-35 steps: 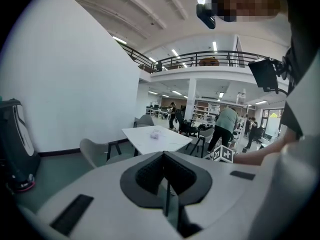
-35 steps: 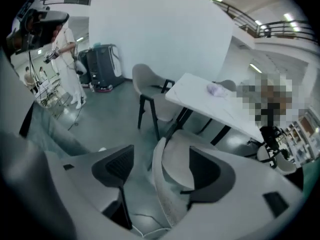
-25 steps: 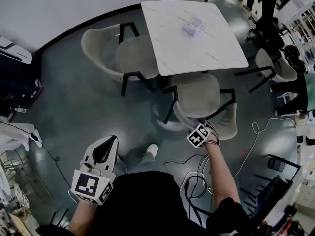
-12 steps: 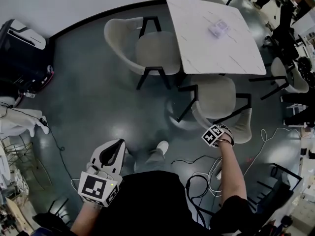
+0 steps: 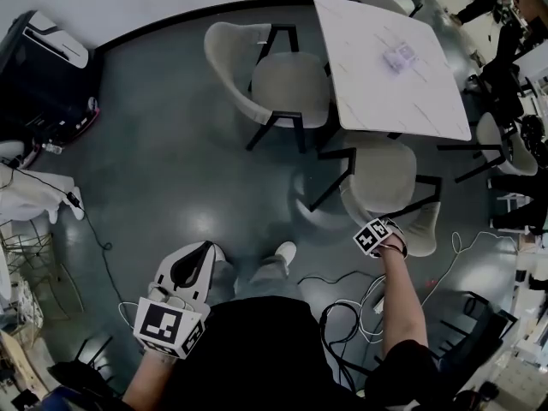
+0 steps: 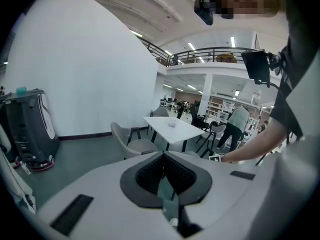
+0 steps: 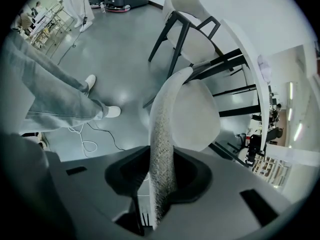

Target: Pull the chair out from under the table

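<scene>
The right gripper [image 5: 385, 240] is closing on the back of the chair [image 5: 381, 174] at the table's [image 5: 390, 67] six o'clock. The left gripper [image 5: 190, 268] is hanging clenched and empty. Next comes a steady backward pull.

Cream-and-black chair [image 5: 385, 174], white grey-veined table [image 5: 377, 101], dark teal-grey floor [image 5: 171, 144], pale grey trousers [image 5: 264, 278]

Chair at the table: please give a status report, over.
Right claw closing on chair backrest. Left claw shut, empty. Chair close against table, not yet pulled. Loose cables on floor near feet.
</scene>
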The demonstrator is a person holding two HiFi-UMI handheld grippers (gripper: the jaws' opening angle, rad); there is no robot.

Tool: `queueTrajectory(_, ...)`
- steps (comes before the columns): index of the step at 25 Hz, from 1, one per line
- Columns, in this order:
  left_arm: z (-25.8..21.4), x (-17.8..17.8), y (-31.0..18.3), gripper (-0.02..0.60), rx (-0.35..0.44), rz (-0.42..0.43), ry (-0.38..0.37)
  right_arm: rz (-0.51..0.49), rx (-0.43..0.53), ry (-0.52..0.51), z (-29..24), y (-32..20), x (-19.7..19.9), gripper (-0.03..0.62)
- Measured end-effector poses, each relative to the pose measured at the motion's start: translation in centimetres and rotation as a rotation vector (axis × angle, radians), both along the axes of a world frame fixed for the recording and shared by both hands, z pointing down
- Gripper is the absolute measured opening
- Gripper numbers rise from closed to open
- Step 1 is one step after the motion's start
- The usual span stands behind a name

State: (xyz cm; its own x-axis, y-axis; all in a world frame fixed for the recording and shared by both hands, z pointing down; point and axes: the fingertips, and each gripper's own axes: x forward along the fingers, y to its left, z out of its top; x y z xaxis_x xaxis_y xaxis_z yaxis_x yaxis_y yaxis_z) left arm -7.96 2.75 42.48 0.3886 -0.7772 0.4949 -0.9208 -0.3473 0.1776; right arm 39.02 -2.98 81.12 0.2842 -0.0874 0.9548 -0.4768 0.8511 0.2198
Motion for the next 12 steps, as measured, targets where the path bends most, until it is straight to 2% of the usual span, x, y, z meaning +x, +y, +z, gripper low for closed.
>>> queueTrajectory(12, 0.5, -4.7, 1.3, 0.005, -0.013, -0.019, 0.038, 0.092, 0.014, -0.028, -0.7, 3.3, -7.5, 0.104)
